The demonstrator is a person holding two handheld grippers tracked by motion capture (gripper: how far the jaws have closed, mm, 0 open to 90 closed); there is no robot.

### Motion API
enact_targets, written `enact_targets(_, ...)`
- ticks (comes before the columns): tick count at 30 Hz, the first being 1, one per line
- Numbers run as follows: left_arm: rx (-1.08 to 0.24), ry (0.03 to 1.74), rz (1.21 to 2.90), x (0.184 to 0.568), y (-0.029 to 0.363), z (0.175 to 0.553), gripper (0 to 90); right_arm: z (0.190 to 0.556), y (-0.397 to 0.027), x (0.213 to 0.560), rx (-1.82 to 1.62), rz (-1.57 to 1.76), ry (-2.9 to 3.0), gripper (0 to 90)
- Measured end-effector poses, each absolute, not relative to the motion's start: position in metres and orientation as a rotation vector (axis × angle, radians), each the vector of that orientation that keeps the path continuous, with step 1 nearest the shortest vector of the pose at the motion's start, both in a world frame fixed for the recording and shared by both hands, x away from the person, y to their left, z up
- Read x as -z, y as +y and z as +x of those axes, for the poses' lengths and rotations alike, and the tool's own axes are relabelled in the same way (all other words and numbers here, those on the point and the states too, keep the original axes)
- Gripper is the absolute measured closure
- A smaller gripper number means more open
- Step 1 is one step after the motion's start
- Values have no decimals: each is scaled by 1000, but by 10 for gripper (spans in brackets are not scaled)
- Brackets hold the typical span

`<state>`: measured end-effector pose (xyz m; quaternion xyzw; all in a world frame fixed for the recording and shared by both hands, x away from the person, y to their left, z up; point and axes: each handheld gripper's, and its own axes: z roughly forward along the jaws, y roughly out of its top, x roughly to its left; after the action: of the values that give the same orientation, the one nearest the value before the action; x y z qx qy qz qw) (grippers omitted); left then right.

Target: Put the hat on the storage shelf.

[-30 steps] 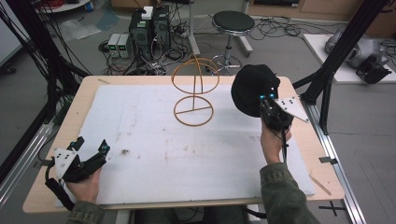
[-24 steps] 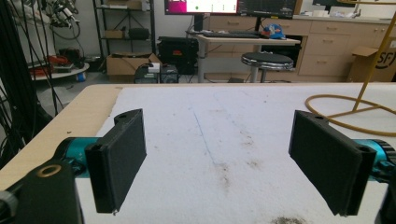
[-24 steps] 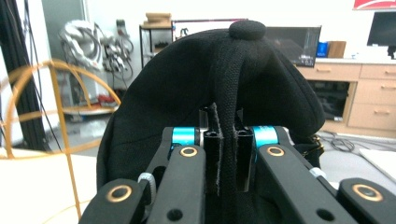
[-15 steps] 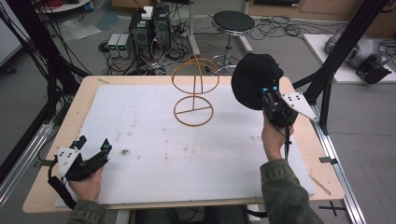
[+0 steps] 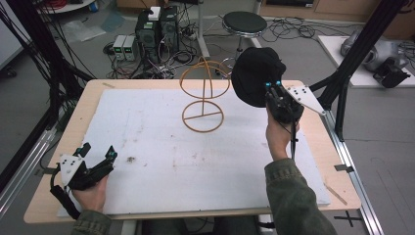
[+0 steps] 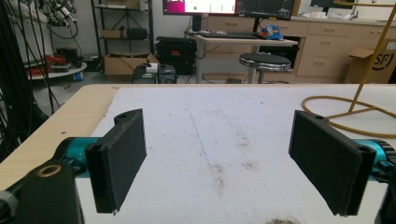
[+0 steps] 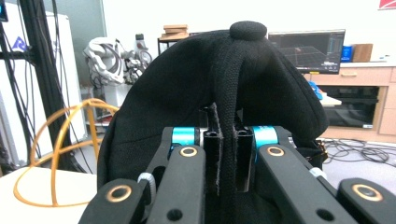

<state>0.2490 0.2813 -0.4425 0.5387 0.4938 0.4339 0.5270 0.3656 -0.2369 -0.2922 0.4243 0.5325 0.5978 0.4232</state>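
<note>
A: Black cap (image 5: 255, 74) — where's it sitting?
B: Hanging in the air right of the wire stand (image 5: 203, 95), right tongs (image 5: 273, 89) clamping its fabric.
A: Left tongs (image 5: 98, 152)?
B: Resting apart, low over the surface (image 5: 161, 161).

Black fabric cap (image 5: 255, 73) with a top button and stitched seams: soft, crumpled, lifted clear of the table at its far right corner, a fold of its cloth pinched between closed black jaws, crown bulging up and away in the right gripper view (image 7: 224, 88)

Yellow-orange wire hat stand (image 5: 203, 100), ring base and domed hoop top: upright on the white mat, just left of the cap, bare
</note>
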Motion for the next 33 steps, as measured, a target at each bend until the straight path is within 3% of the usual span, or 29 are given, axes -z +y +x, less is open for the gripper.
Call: enact_targets(33,-1033,1199,1249,442,289,246,192,415,-131,243,-1602,943,1449,871)
